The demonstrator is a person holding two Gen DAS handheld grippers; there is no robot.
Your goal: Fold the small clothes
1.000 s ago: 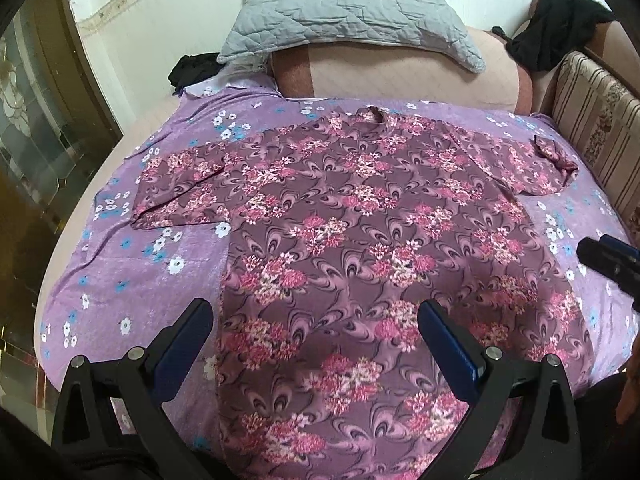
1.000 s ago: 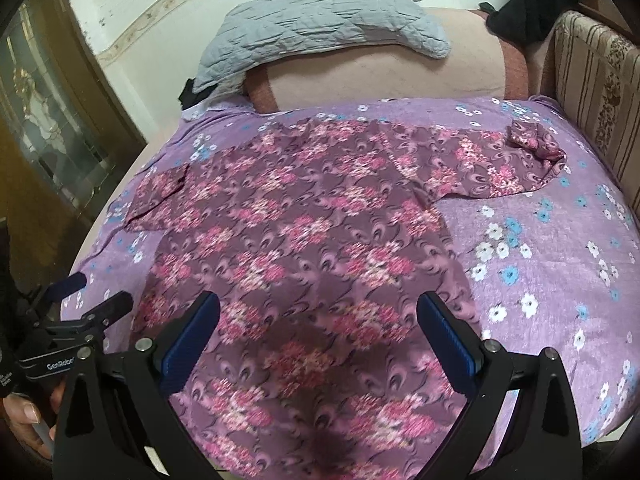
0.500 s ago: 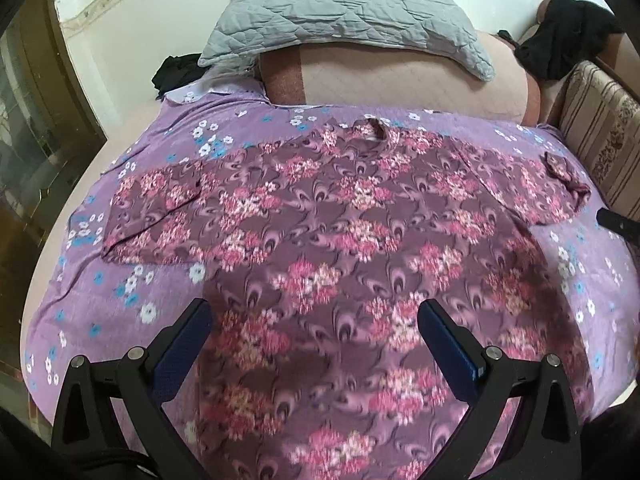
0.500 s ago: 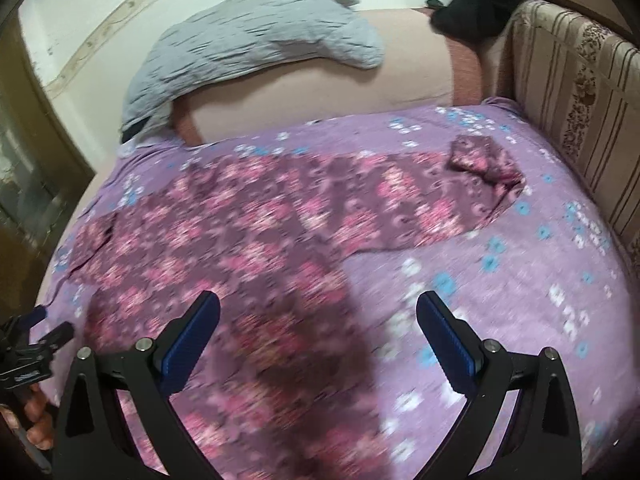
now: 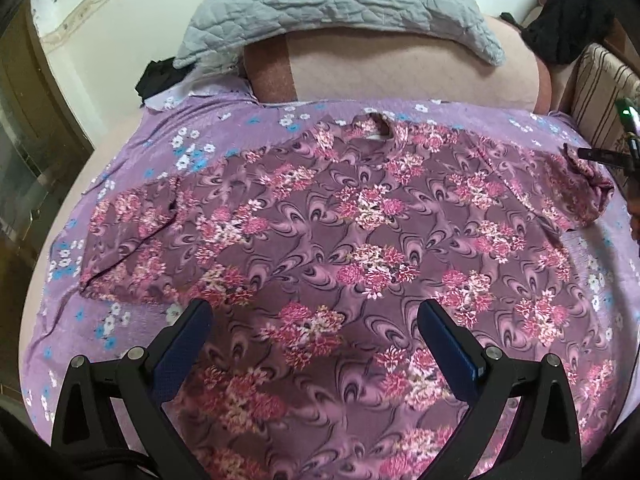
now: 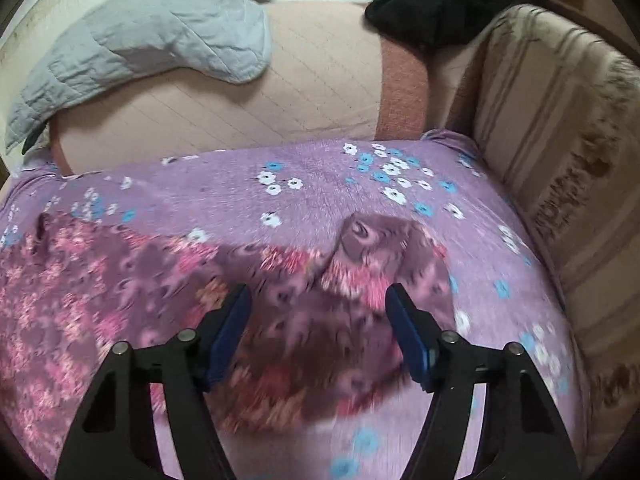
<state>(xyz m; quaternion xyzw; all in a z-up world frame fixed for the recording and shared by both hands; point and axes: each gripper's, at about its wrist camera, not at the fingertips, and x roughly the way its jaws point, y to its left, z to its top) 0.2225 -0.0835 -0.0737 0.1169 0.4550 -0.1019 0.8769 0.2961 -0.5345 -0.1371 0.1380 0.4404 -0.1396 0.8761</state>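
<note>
A purple floral-print shirt [image 5: 360, 248] lies spread flat on the purple flowered bedsheet [image 5: 224, 128], collar toward the pillows, sleeves out to both sides. My left gripper [image 5: 314, 320] is open and empty, hovering over the shirt's lower body. My right gripper [image 6: 318, 308] is open and empty, low over the shirt's right sleeve [image 6: 372, 264], whose end is folded back on itself. The right gripper's tip also shows at the right edge of the left wrist view [image 5: 600, 156], beside that sleeve's end. The right wrist view is blurred.
A grey quilted pillow [image 5: 332, 4] lies on a pink bolster [image 5: 400, 72] at the head of the bed. Black clothes [image 5: 568, 28] lie at the back right, another dark item [image 5: 156, 80] at the back left. A striped sofa arm [image 6: 560, 152] borders the right side.
Both grippers moved forward over the bed. The right gripper swung right and down to the right sleeve, its jaws narrowed somewhat. The left moved up the shirt's body.
</note>
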